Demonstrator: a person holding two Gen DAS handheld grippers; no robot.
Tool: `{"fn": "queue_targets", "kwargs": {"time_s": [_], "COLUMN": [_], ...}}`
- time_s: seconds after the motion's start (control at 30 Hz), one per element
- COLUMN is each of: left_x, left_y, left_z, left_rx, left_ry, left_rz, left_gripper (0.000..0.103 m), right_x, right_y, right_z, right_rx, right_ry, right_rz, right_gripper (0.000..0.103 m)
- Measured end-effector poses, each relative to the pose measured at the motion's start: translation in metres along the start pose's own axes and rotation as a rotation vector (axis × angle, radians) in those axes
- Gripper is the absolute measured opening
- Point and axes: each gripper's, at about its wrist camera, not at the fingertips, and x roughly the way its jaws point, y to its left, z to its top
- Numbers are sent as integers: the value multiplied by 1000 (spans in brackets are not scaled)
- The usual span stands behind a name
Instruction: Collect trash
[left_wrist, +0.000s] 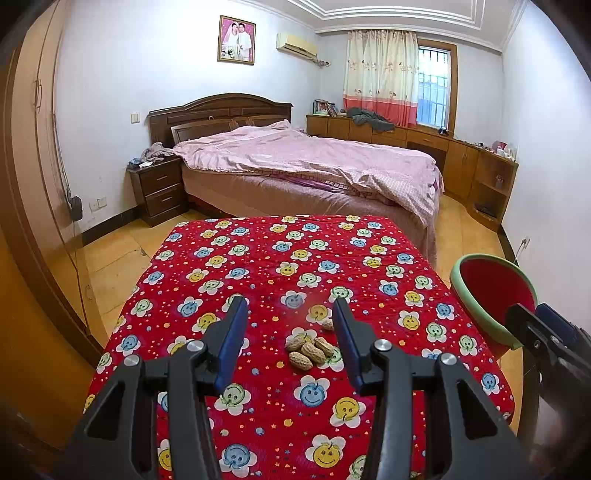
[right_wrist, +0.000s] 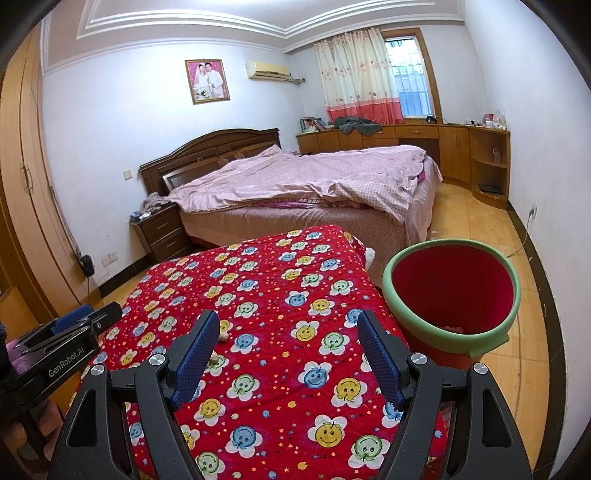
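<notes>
1 red floral tablecloth (left_wrist: 258, 258), bedroom, bed (left_wrist: 303, 162)

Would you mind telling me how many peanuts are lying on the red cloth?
5 in the left view: four clustered between the left gripper's open jaws, one just beyond, by the right jaw. The jaws may hide more.

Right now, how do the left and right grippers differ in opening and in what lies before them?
The left gripper stands narrower than the right gripper. The left has the peanuts between its fingers; the right faces only bare cloth, with the bin beside it. Both are open and hold nothing.
</notes>
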Motion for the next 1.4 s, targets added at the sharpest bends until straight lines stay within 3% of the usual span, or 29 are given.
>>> {"fn": "queue_targets", "kwargs": {"time_s": [1.4], "left_x": [-2], "left_y": [2], "left_z": [1], "left_rx": [-5], "left_ry": [-7], "left_rz": [5], "left_gripper": [47], "right_x": [0], "right_y": [-2], "right_z": [-1], "right_rx": [2], "right_ry": [2], "right_rz": [0], "right_gripper": [78]}}
